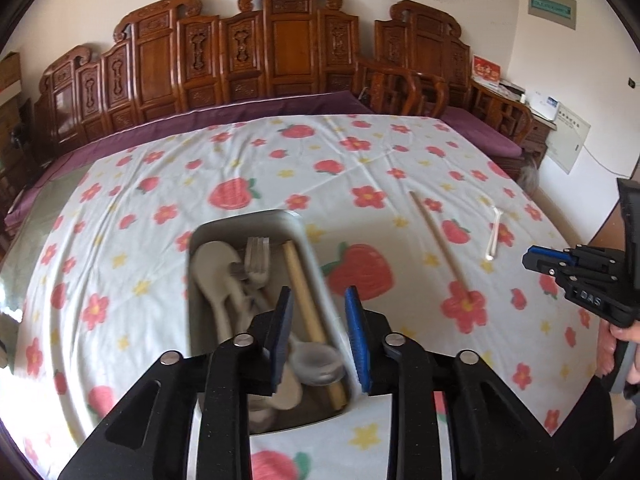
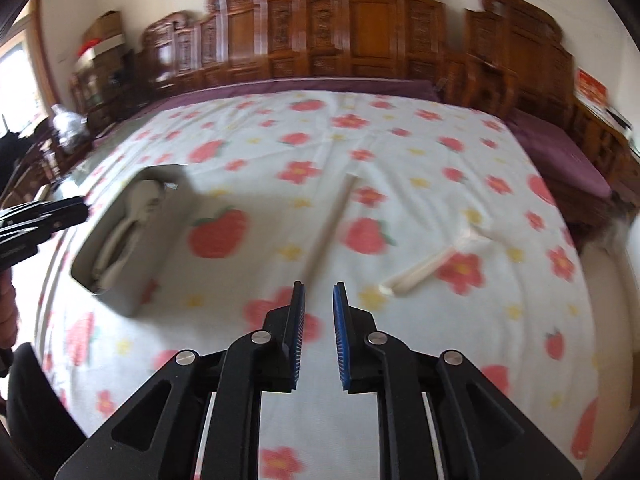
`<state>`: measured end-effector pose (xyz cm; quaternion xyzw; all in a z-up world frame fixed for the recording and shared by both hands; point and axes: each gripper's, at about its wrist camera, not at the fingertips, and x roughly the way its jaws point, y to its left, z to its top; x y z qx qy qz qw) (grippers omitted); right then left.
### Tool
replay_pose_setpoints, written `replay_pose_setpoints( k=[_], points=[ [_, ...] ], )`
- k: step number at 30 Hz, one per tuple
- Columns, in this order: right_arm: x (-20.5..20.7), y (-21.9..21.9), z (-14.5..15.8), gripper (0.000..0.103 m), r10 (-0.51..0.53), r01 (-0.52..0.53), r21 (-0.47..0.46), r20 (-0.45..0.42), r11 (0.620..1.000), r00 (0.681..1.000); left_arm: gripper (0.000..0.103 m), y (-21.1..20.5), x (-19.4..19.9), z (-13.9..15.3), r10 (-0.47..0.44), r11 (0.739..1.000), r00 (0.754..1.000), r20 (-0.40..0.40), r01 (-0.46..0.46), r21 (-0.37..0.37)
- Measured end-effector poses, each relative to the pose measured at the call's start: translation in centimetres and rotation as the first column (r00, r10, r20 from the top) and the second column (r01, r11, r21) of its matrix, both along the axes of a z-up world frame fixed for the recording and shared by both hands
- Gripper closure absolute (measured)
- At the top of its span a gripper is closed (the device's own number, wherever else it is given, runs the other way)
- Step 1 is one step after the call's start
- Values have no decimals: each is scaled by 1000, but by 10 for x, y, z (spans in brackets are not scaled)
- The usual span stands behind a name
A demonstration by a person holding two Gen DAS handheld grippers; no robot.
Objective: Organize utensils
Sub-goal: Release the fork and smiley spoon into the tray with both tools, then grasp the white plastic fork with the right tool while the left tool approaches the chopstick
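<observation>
A grey rectangular utensil box point(image 1: 200, 236) sits on the flowered tablecloth and holds pale spoons, a fork point(image 1: 256, 260), a metal spoon and one wooden chopstick point(image 1: 308, 312). My left gripper point(image 1: 318, 300) hovers open and empty over the box's near end. A second chopstick point(image 1: 438, 246) and a small white plastic fork point(image 1: 493, 236) lie on the cloth to the right. My right gripper point(image 2: 319, 292) is open and empty above the cloth, just short of the chopstick point(image 2: 330, 228), with the white fork point(image 2: 432, 264) to its right. The box point(image 2: 120, 292) lies at its left.
The table point(image 1: 360, 184) wears a white cloth with red flowers and strawberries. A carved wooden bench with purple cushions point(image 1: 256, 108) runs behind it. A wooden armchair point(image 1: 404, 88) stands at the back right. The other gripper shows at the right edge point(image 1: 580, 276).
</observation>
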<state>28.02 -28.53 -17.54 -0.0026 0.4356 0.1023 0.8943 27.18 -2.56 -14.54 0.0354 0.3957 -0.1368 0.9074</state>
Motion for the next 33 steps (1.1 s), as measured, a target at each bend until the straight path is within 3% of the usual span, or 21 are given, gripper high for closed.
replay_pose_setpoints(
  k=[2,6,8,14,17,21,26,33],
  points=[
    [4,-18,-7,85,-34,33,-9,-14,999,999,66,-8,0,0,-6,1000,1000,2,6,-8],
    [16,-47,-23,73,-95,94,-4,-38,996,995,60,-27,1,-3,-16,1000,1000,-2,16,-20],
    [24,-59,-31,72,-124,124,0,-51,992,991,47,-34,3,-4,-18,1000,1000,-2,18,-25],
    [52,-79,-50,72,-176,176,3,-69,984,982,46,-53,6,-13,-29,999,1000,-10,28,-32],
    [67,-81,-54,72,-183,184,6,-69,983,981,32,-63,6,-19,-40,999,999,-11,40,-22],
    [84,-83,-56,62,-192,194,23,-67,981,979,31,-73,4,-25,-54,999,999,-9,54,1],
    [104,-84,-63,61,-216,219,24,-91,975,972,21,-83,7,-29,-63,998,998,-12,63,9],
    [118,-87,-77,61,-252,250,-33,-142,968,957,21,-96,7,-34,-88,996,996,-23,88,28]
  ],
)
